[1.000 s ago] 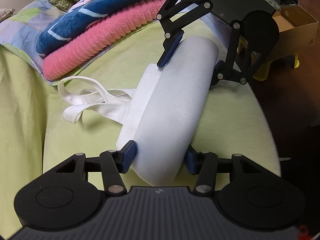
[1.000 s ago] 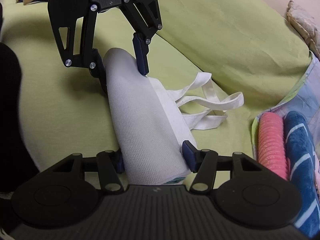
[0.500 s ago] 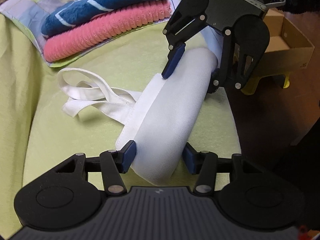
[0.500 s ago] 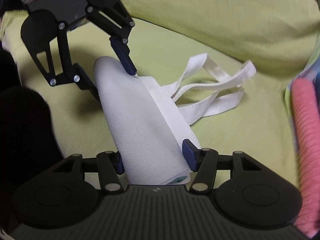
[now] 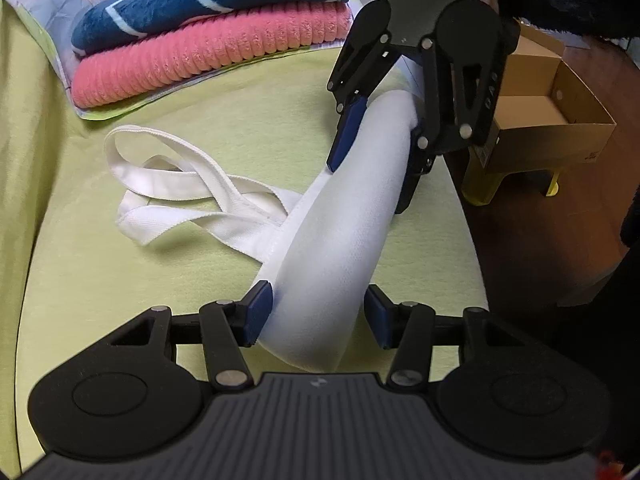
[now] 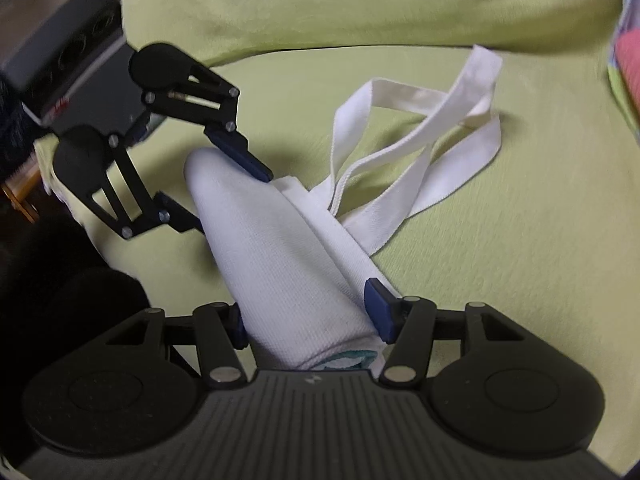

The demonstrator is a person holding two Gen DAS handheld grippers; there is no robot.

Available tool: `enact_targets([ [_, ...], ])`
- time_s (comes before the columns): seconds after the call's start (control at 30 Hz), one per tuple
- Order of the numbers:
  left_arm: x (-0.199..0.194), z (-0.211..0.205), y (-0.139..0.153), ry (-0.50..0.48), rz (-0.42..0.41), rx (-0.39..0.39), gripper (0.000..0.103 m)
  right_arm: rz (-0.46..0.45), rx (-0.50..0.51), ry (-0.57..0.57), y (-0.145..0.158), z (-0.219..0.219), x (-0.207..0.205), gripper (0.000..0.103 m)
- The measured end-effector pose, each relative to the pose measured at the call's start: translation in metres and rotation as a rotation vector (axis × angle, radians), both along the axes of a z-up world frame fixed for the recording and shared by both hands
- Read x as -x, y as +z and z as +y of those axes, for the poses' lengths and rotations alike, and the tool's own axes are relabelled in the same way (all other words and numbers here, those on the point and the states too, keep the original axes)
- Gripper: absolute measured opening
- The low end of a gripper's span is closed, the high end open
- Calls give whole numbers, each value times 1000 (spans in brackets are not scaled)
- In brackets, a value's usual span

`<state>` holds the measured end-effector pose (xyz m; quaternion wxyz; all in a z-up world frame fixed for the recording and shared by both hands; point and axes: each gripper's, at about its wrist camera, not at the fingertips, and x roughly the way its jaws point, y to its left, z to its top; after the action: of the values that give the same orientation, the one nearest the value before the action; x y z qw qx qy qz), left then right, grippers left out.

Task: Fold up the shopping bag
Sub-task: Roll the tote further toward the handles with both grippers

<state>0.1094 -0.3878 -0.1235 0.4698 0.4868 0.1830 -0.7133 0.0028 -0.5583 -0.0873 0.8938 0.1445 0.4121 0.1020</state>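
The white shopping bag (image 5: 340, 224) is rolled into a long bundle above the yellow-green cover. Its near end is clamped in my left gripper (image 5: 318, 314), which is shut on it. At the far end, my right gripper (image 5: 376, 168) pinches the bundle, which rises toward it. In the right wrist view the bag (image 6: 276, 248) runs from my right gripper (image 6: 308, 316), shut on its end, up to the left gripper (image 6: 218, 192). The two white handles (image 5: 172, 184) trail loose on the cover, crossed over each other (image 6: 420, 132).
Folded pink (image 5: 208, 52) and blue (image 5: 200, 0) towels are stacked at the back left. An open cardboard box (image 5: 540, 120) sits on a yellow stool at the right, over a dark floor. The cover's edge (image 5: 468, 232) drops off beside the bag. A person's dark sleeve (image 6: 60, 308) shows low left.
Both grippers keep their hold. The right gripper has come closer and higher, so the bundle now tilts up at its far end. The handles have shifted a little on the cover.
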Motion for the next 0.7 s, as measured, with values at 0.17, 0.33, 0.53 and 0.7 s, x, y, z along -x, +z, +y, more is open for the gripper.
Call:
enact_targets([
  [0.17, -3, -10, -4, -12, 2, -27, 54, 5, -11, 3, 0, 1, -2, 54],
  [0.33, -3, -15, -10, -19, -6, -38, 54, -6, -49, -28, -5, -4, -1, 54],
  [0.53, 3, -18, -14, -3, -77, -9, 54, 96, -283, -63, -16, -42, -17, 54],
  [0.7, 1, -22, -15, 10, -84, -3, 55, 184, -387, -68, -19, -57, -29, 54],
])
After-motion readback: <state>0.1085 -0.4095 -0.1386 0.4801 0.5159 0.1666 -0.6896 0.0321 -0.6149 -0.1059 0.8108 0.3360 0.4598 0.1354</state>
